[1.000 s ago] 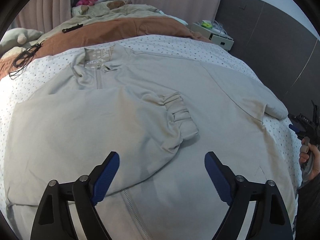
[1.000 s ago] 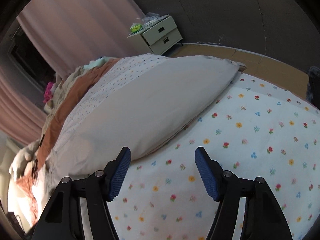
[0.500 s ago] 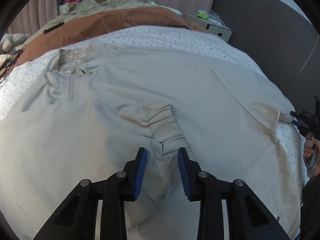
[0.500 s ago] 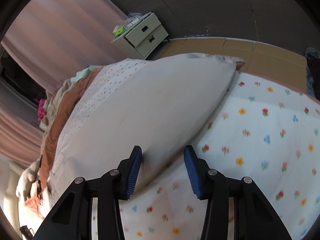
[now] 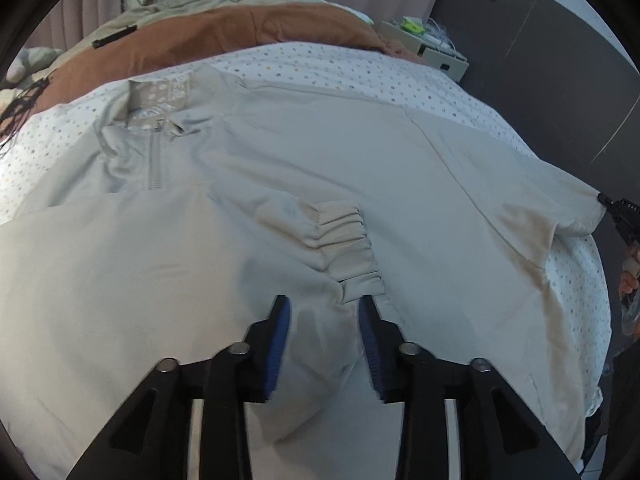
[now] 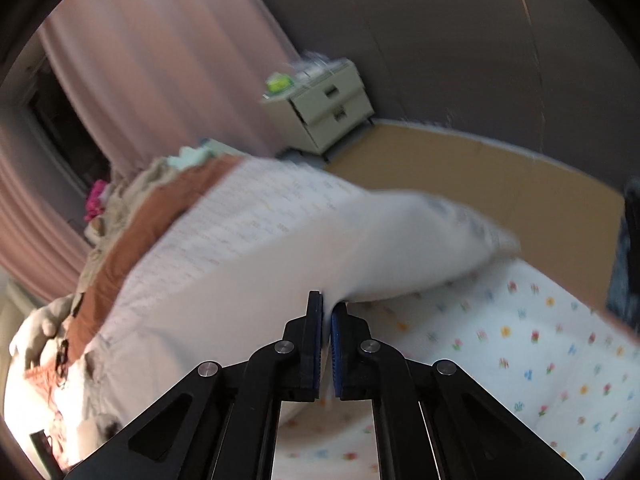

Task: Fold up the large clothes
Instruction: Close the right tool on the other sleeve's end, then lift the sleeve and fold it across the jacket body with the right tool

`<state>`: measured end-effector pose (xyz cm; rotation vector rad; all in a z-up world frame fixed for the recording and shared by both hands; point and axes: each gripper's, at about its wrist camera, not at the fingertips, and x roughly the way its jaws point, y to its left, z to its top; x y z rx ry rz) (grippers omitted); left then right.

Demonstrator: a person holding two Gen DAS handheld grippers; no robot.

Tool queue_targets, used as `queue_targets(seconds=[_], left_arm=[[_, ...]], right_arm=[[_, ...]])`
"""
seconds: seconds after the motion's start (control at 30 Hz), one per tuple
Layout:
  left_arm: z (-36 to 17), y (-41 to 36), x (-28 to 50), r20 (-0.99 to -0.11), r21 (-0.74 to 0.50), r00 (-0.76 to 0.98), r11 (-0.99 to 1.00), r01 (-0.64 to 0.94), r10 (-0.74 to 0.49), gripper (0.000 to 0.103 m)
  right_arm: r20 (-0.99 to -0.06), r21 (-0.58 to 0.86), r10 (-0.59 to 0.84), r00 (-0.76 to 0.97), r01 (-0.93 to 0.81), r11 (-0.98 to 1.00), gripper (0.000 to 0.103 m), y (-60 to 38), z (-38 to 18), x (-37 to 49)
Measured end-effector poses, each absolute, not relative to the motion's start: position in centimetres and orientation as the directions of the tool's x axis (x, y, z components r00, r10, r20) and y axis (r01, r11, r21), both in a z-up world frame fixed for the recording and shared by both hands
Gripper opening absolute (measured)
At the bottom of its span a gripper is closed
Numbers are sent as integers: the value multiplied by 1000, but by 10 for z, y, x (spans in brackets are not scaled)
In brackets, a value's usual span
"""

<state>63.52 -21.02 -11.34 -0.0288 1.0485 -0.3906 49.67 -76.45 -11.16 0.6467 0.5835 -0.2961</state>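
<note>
Pale grey-beige zip-neck sweatshirt lies spread flat, front up, across a bed covered with a white sheet printed with small coloured flowers, its collar toward the far side where a rust-brown blanket is bunched. One long sleeve is folded in over the chest, and its gathered elastic cuff lies near the middle of the garment. The left gripper, black with blue pads, hovers low over this folded sleeve just short of the cuff; its jaws stand partly apart and have just been opening, with a soft hump of sleeve fabric between them that the pads do not press. The right gripper has just been closing and now pinches the edge of the sweatshirt's other sleeve, which rises off the sheet in a blurred fold. In the left wrist view that right gripper shows at the frame's right edge, clamped on the sleeve end, with a person's fingers around its handle. A cream two-drawer bedside cabinet stands beyond the bed against a dark wall, beside pink curtains
</note>
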Motion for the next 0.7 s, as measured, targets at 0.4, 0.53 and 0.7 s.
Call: queue_targets(seconds=[0.4,0.53,0.7], left_arm=[[-47,-123,584,-773,-210,550,945,250,-317,61],[-31,-91,566,-758,-209,579,953,220,-300,61],[-18,-48,542,-743,-221,608,960,170,-279,61]], right_arm=[[-482,340,-57,874,247,907,5,-663,15,503],[-461,323,-10,888,177,930,5,-625,38,506],[-452,285,59,890,82,955,5,-570,58,508]])
